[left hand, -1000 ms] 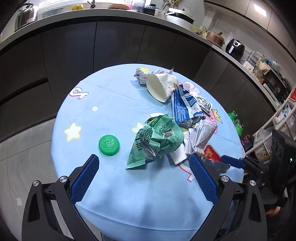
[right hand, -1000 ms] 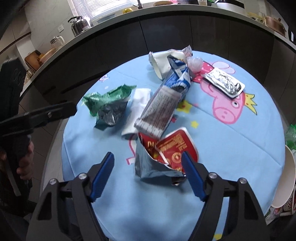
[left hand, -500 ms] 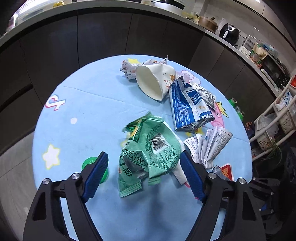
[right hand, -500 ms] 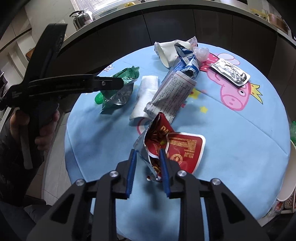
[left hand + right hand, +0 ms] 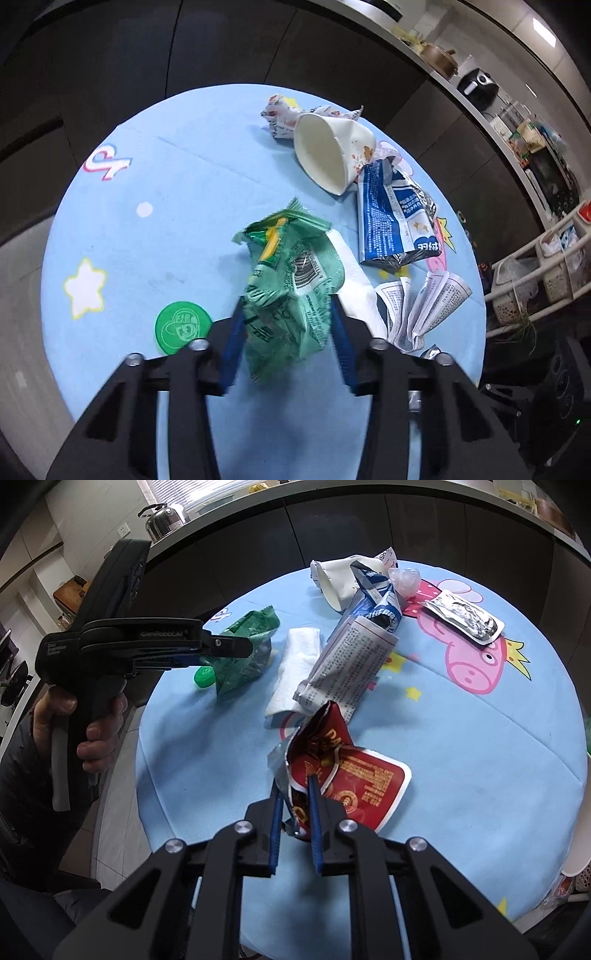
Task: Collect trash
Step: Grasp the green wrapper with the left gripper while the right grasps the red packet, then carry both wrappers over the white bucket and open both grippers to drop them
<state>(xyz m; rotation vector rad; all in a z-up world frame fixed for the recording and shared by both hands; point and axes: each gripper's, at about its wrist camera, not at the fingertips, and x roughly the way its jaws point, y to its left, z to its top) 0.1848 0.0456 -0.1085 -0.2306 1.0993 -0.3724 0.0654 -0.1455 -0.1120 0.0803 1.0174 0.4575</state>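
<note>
A crumpled green snack wrapper [image 5: 291, 266] sits between the blue pads of my left gripper [image 5: 287, 306]. Its jaws are closing, and both pads press on the wrapper's lower half. From the right wrist view, the same left gripper [image 5: 236, 648] reaches in from the left onto the green wrapper [image 5: 255, 627], held by a person's hand [image 5: 99, 734]. My right gripper [image 5: 293, 781] is closing too, its pads nipping the torn edge of a red and silver snack bag [image 5: 362, 775] near the table's front.
On the round blue tablecloth [image 5: 147, 240] lie a green bottle cap [image 5: 183, 326], a white napkin [image 5: 354, 280], a tipped paper cup [image 5: 332, 147], a blue and white bag [image 5: 391, 214], a folded leaflet [image 5: 424, 302] and a silver foil pouch [image 5: 465, 616]. Dark cabinets ring the table.
My left gripper came forward and down over the green wrapper and its jaws narrowed onto it. The right gripper's jaws went from wide to pinching the red bag, whose torn end rose.
</note>
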